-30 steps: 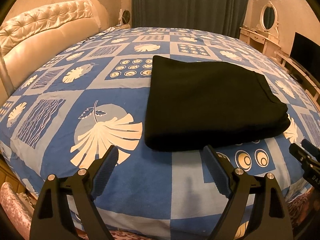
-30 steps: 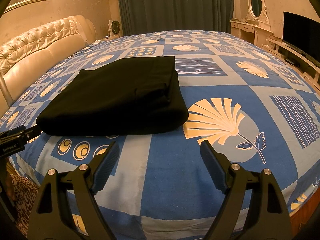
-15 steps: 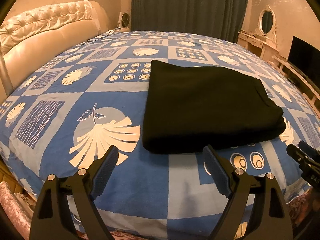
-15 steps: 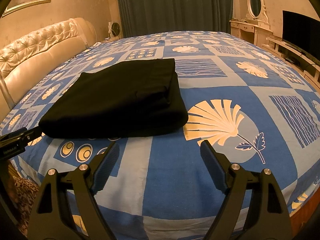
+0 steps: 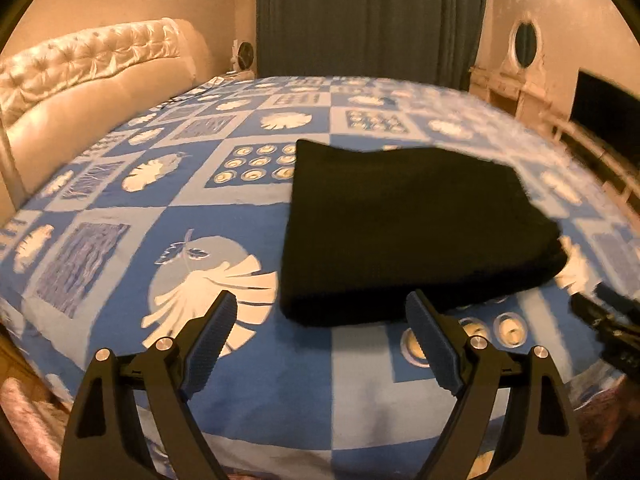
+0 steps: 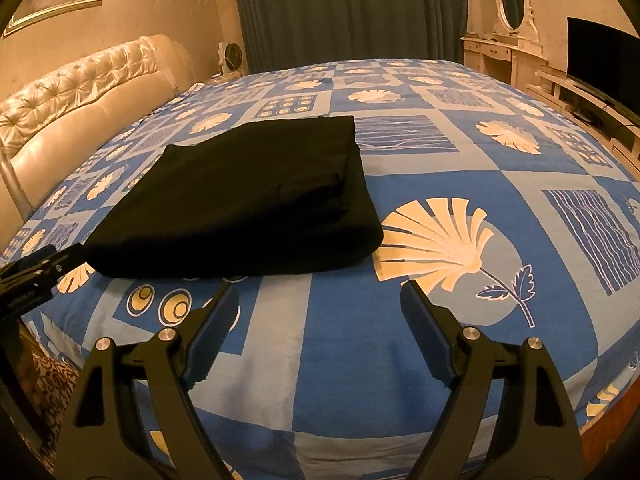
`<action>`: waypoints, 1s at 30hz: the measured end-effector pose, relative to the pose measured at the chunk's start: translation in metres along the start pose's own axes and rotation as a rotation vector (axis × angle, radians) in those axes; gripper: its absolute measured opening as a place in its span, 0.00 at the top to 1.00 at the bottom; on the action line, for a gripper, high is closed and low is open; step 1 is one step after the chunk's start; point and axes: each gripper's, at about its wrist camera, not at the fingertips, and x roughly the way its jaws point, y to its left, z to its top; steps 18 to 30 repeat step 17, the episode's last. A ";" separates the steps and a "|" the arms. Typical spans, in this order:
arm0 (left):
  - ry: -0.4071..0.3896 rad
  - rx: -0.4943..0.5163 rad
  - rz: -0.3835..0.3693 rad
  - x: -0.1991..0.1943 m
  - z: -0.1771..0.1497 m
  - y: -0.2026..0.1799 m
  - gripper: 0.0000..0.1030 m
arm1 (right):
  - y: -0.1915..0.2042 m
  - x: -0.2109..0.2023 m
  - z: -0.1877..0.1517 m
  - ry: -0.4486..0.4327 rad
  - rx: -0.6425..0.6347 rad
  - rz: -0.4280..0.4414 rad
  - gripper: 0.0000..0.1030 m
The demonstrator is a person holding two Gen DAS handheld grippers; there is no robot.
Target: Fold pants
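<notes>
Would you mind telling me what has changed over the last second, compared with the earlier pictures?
Very little. The left gripper has just been opening a touch wider, with nothing between its jaws. The folded pants lie as before on the bed, untouched. The right gripper stays open and empty.
</notes>
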 end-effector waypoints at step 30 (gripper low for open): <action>0.032 -0.085 -0.027 0.040 0.055 0.053 0.12 | -0.050 0.006 0.032 -0.011 0.118 -0.004 0.12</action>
